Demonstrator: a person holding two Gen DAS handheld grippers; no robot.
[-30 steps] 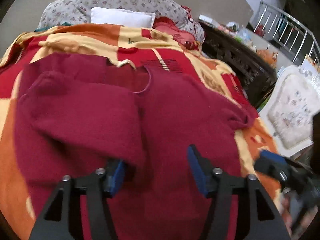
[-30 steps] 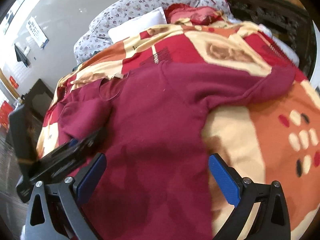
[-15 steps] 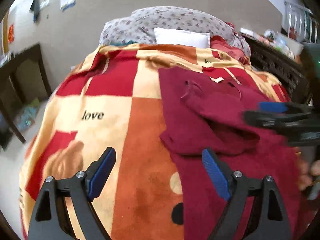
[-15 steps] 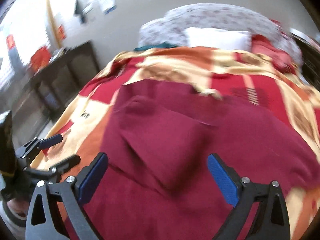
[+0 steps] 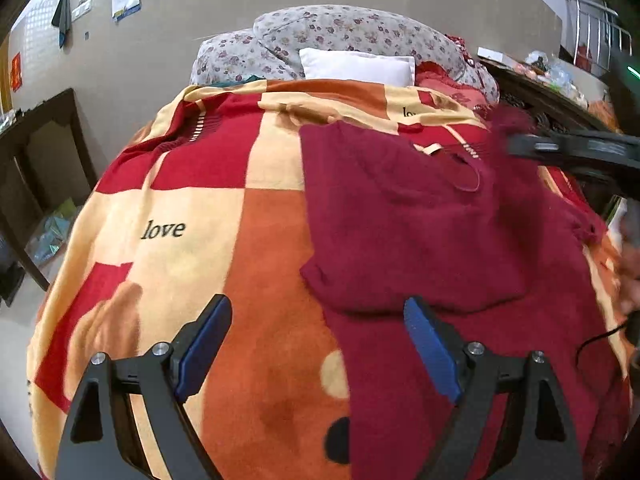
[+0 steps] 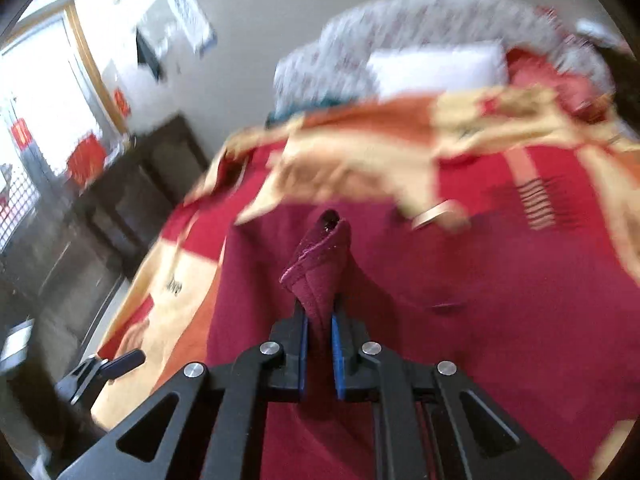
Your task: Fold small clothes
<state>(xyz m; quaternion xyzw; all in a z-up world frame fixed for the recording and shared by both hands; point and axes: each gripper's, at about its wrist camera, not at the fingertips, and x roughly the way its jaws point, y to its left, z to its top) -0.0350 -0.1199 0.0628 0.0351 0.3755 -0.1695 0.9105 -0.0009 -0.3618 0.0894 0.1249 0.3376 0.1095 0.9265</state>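
Note:
A dark red knit sweater point(image 5: 432, 232) lies on a checked red, orange and cream blanket point(image 5: 192, 208) on a bed, its left sleeve folded over the body. My left gripper point(image 5: 316, 344) is open and empty, low over the blanket at the sweater's left edge. My right gripper point(image 6: 319, 320) is shut on a sleeve cuff point(image 6: 316, 256) of the sweater point(image 6: 480, 312) and holds it up over the garment. The right gripper also shows in the left wrist view point(image 5: 568, 148) at the far right, blurred.
A white pillow point(image 5: 356, 66) and a flowered quilt point(image 5: 344, 36) lie at the bed's head. A dark wooden table point(image 5: 36, 152) stands left of the bed. A dark carved cabinet point(image 5: 560, 104) is on the right. The left gripper shows in the right wrist view point(image 6: 108, 364), low left.
The right gripper has shut on the sleeve cuff and carried it up and left over the sweater. The left gripper has let go of the sweater, opened wide and moved to its left edge.

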